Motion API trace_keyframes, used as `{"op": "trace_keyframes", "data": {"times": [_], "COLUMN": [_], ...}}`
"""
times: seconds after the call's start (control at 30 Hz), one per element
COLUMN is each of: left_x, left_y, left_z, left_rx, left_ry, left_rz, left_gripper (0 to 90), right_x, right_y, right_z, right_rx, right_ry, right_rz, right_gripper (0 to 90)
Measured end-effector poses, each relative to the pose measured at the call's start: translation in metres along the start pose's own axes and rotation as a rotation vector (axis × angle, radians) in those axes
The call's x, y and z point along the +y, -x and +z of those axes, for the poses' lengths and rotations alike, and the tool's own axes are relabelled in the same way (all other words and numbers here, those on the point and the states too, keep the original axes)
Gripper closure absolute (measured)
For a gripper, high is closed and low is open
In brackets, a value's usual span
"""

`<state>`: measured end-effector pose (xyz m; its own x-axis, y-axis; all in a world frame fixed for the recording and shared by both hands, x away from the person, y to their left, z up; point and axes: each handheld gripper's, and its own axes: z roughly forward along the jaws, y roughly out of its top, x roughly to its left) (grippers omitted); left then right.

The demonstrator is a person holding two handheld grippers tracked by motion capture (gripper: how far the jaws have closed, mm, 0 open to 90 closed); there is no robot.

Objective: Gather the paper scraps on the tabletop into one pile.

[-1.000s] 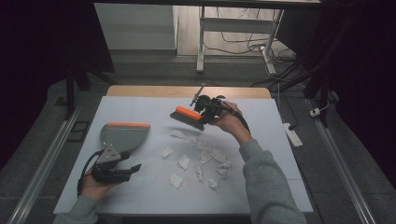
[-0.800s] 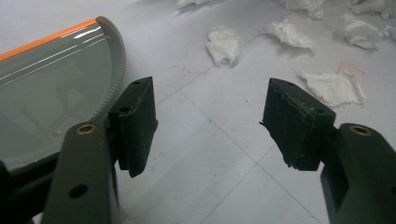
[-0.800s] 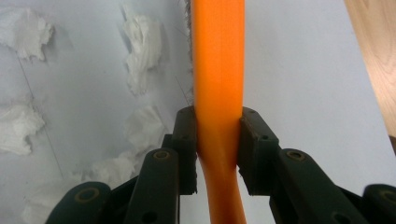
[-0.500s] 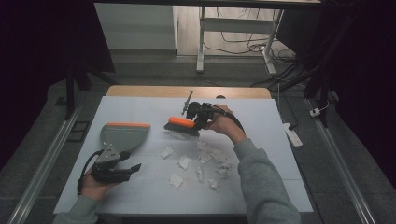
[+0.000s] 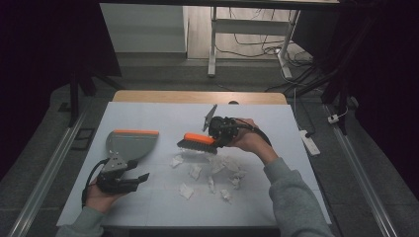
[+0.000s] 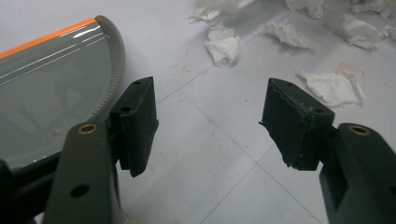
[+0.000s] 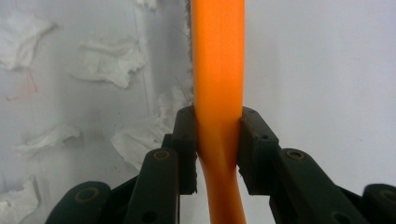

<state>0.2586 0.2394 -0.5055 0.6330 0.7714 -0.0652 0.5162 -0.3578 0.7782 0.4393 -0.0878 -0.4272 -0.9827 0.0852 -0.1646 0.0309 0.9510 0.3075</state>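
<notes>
On table (image 5: pixel 148 111), brush (image 5: pixel 197 142) is clamped by right gripper (image 5: pixel 221 132) beside paper scraps (image 5: pixel 217 173); left gripper (image 5: pixel 136 178) is held released near dustpan (image 5: pixel 129 143).

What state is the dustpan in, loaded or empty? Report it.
Empty. The dustpan lies flat on the table, its grey tray bare, and the paper scraps lie apart from it on the tabletop.

Grey dustpan (image 6: pixel 51 88) at left, parted black fingers (image 6: pixel 135 123), paper scraps (image 6: pixel 224 44)
</notes>
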Motion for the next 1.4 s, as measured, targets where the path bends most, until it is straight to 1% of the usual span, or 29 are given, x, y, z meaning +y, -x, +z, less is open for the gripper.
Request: {"op": "trace_keyframes", "data": {"times": [0.07, 0.1, 0.13, 0.2, 0.27, 0.43, 0.47, 0.53, 0.63, 0.73, 0.77, 0.8, 0.83, 0.93, 0.97, 1.03, 1.07, 1.13, 1.2, 1.27, 1.3, 1.37, 1.4], "left_x": [0.000, 0.000, 0.000, 0.000, 0.000, 0.000, 0.000, 0.000, -0.001, -0.001, -0.001, -0.001, -0.001, -0.001, -0.001, -0.001, -0.001, -0.001, -0.001, -0.001, -0.001, -0.001, -0.001], "left_y": [0.000, 0.000, 0.000, -0.001, -0.001, -0.001, -0.001, -0.002, -0.002, -0.002, -0.002, -0.002, -0.003, -0.002, -0.002, -0.002, -0.002, -0.002, -0.002, -0.002, -0.002, -0.002, -0.002], "left_z": [0.000, 0.000, 0.000, 0.000, 0.000, 0.000, 0.000, 0.000, 0.000, -0.001, -0.001, -0.001, -0.001, -0.001, -0.001, -0.001, -0.001, 0.000, 0.000, 0.000, 0.000, 0.000, -0.001], "left_rx": [0.001, 0.001, 0.001, 0.000, 0.000, -0.001, -0.001, -0.003, -0.005, -0.007, -0.007, -0.008, -0.009, -0.008, -0.008, -0.008, -0.009, -0.008, -0.007, -0.006, -0.006, -0.004, -0.003], "left_ry": [0.000, 0.000, 0.001, 0.002, 0.002, 0.002, 0.002, 0.004, 0.005, 0.008, 0.008, 0.007, 0.007, 0.009, 0.010, 0.007, 0.006, 0.006, 0.005, 0.005, 0.006, 0.006, 0.007], "left_rz": [-0.001, -0.001, -0.003, -0.007, -0.008, -0.008, -0.007, -0.008, -0.008, -0.011, -0.011, -0.010, -0.011, -0.011, -0.011, -0.010, -0.009, -0.008, -0.008, -0.008, -0.008, -0.011, -0.012], "left_gripper": [36.0, 36.0, 36.0, 36.0, 36.0, 36.0, 36.0, 36.0, 36.0, 36.0, 36.0, 36.0, 36.1, 36.1, 36.1, 36.1, 36.1, 36.1, 36.1, 36.1, 36.1, 36.1, 36.1], "right_x": [-0.003, -0.003, -0.003, -0.002, 0.002, 0.017, 0.020, 0.025, 0.029, 0.032, 0.034, 0.035, 0.037, 0.040, 0.040, 0.038, 0.036, 0.030, 0.023, 0.017, 0.013, 0.007, 0.005], "right_y": [0.003, 0.004, 0.005, 0.010, 0.015, 0.021, 0.022, 0.024, 0.030, 0.032, 0.031, 0.030, 0.027, 0.015, 0.010, 0.003, 0.000, -0.006, -0.012, -0.015, -0.016, -0.013, -0.012], "right_z": [-0.007, -0.009, -0.010, -0.009, -0.004, 0.014, 0.018, 0.024, 0.032, 0.040, 0.041, 0.042, 0.042, 0.041, 0.040, 0.036, 0.035, 0.030, 0.027, 0.021, 0.018, 0.007, 0.001], "right_rx": [-0.028, -0.043, -0.055, -0.070, -0.084, -0.070, -0.071, -0.081, -0.094, -0.099, -0.086, -0.070, -0.067, -0.061, -0.056, -0.040, -0.031, -0.006, 0.005, 0.009, 0.000, -0.012, -0.022], "right_ry": [0.025, 0.027, 0.030, 0.030, 0.020, 0.020, 0.017, 0.001, -0.012, -0.048, -0.042, -0.039, -0.043, -0.083, -0.097, -0.111, -0.107, -0.103, -0.094, -0.083, -0.058, -0.002, 0.033], "right_rz": [0.012, 0.024, 0.044, 0.063, 0.076, 0.081, 0.074, 0.068, 0.080, 0.071, 0.074, 0.064, 0.050, 0.001, 0.000, -0.039, -0.056, -0.059, -0.081, -0.076, -0.069, -0.037, -0.008], "right_gripper": [70.8, 70.8, 70.8, 70.8, 70.8, 70.8, 70.8, 70.8, 70.8, 70.8, 70.8, 70.8, 70.8, 70.9, 70.9, 70.9, 70.9, 70.9, 70.9, 70.9, 70.9, 70.9, 70.9]}}
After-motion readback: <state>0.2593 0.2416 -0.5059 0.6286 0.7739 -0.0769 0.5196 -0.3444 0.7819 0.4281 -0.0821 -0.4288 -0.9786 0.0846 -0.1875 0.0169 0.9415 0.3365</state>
